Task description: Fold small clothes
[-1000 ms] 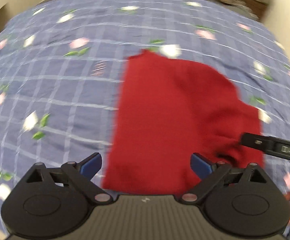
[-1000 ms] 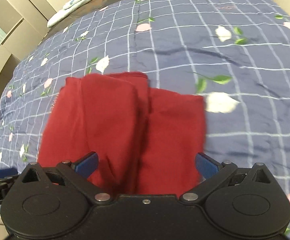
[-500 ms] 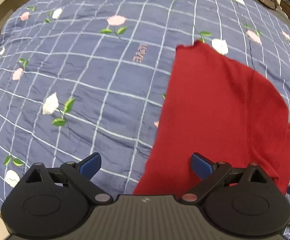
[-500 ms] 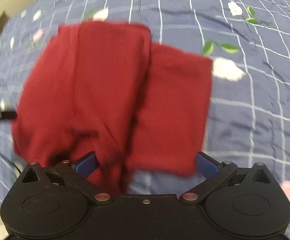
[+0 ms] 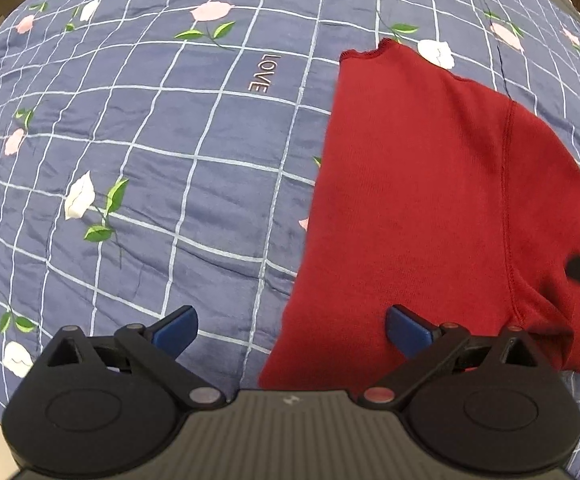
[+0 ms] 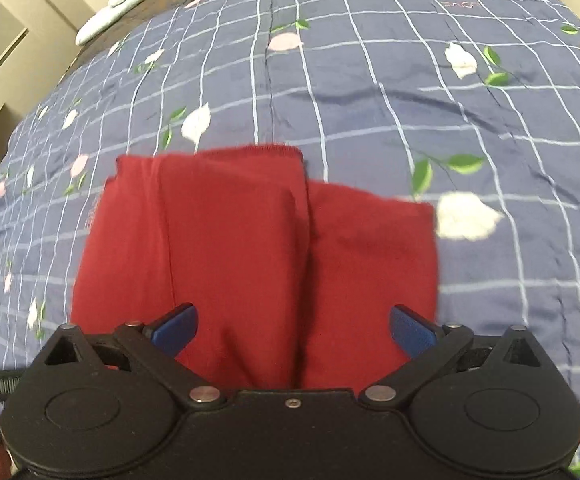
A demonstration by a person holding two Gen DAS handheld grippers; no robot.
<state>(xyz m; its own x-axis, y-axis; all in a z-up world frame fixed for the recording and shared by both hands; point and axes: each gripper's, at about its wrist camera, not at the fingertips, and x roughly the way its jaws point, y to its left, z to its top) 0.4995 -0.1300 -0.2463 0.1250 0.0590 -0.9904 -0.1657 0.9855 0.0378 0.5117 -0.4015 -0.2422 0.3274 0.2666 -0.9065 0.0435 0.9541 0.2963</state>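
Item: red garment [image 5: 430,208], small, knit, lying on a bedspread [image 5: 169,160]. It is sitting already doubled over itself, so the fold appears to be partly done, judging by the overlapping layers; a further fold or a squaring-up is probably still to come.

Left gripper [image 5: 292,326]: hanging above the garment's near left corner, jaws spread wide, holding nothing. One blue pad is sitting over the bedspread, the other over red cloth.

Right gripper [image 6: 293,327]: hovering over the garment's near edge, jaws likewise wide apart and empty, both blue pads over red fabric.

Next move, as a judgement: each gripper is needing to come down on a near corner or edge and pinch through all layers at once, otherwise the top layer alone would lift and the stack would slide apart.

Materials: the garment is showing a soft, matte, fine-ribbed knit, with a stitched seam curving down its right part and a scalloped hem at the far corner. From the right wrist view it is reading as two lengthwise panels, one overlapping the other, with a dark crease between. The bedspread is a smooth, slightly crumpled blue fabric, gridded in white, printed with pink and white flowers and the word LOVE.
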